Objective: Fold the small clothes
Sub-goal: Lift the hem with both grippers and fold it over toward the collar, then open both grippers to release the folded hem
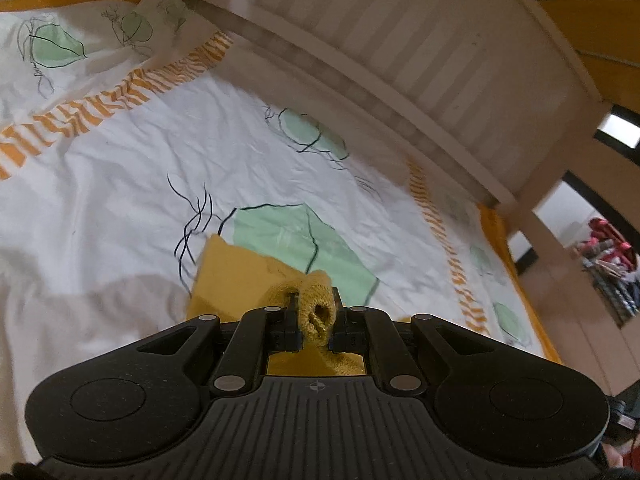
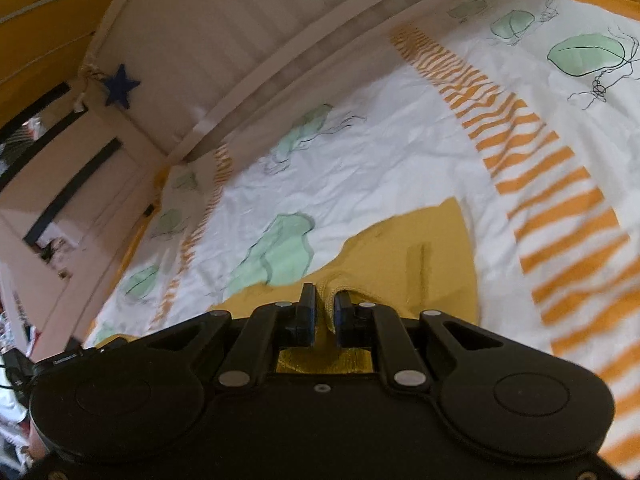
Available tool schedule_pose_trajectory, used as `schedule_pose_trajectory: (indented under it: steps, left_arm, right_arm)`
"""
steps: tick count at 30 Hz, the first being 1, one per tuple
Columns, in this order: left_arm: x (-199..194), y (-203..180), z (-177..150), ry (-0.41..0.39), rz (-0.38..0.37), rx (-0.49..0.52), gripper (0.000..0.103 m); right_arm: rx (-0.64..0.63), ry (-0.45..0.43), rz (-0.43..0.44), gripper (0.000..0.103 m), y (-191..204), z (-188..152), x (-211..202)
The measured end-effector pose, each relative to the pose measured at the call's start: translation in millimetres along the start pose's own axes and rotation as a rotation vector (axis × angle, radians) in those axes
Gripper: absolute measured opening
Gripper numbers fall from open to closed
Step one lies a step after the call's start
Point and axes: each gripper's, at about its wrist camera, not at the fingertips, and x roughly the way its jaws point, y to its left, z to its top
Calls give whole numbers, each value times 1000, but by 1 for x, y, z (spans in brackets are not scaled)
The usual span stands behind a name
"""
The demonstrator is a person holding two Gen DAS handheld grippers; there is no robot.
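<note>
While both grippers hang over the bed, each has its jaws clamped on the same mustard garment (image 1: pixel 236 276). Left gripper (image 1: pixel 315 312): jaws pinched tight on a bunched knit edge, fabric wadded between the pads and bulging up over them. Right gripper (image 2: pixel 325 312): jaws closed on a ribbed hem, thin fold of cloth between the pads. The garment trails forward from both grips onto the duvet (image 1: pixel 132 200), flat part lying on a green leaf print; in the right view it spreads to the right, up to the orange striped band (image 2: pixel 552 184). Duvet is white, wrinkled, with green blobs and black scribble lines. White slatted bed end (image 1: pixel 420 52) runs behind. Blue star (image 2: pixel 121 85) hangs on its post. Frames motion-blurred at the edges.
</note>
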Motion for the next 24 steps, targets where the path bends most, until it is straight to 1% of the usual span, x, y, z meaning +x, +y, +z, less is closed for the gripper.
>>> schedule_pose_trajectory:
  steps: [4,7,11,13,14,18,19,20,21,23,24]
  left_arm:
    - [39,7,7,10,46,4,9]
    - [67,18,6,28,75,-15,10]
    - [97,29,2,55,103,-19,10]
    - [106,35,0,58,110,-32,10]
    - [109,36,-1,59,113,-39,11]
    - [118,41,2,76,122,-70,13]
    - [119,40,4,86,128,-68,16]
    - [119,39,5,85,135,-64,20]
    - [119,38,6,77,140,-57,21]
    - [116,35,8,54,147,-36,22]
    - [114,32,8,36,157,-19,23]
  right_arm:
    - [5,10,-37,18,-14,12,38]
    - [-15,20,-71,18,-22,15,61]
    - [-7,35,-103,18,-38,16,88]
    - [-12,32,-107,19,-45,14,94]
    - [-15,27,-105,23,-47,13,96]
    - [-16,17,-109,24,-53,12,100]
    - [-18,17,-110,27,-52,13,100]
    - [-21,17,-111,33,-51,13,100]
    - [-23,13,-109,37,-49,13,99]
    - [-28,1,-96,51,-45,14,97]
    - [-35,-3,-96,52,-42,14,96]
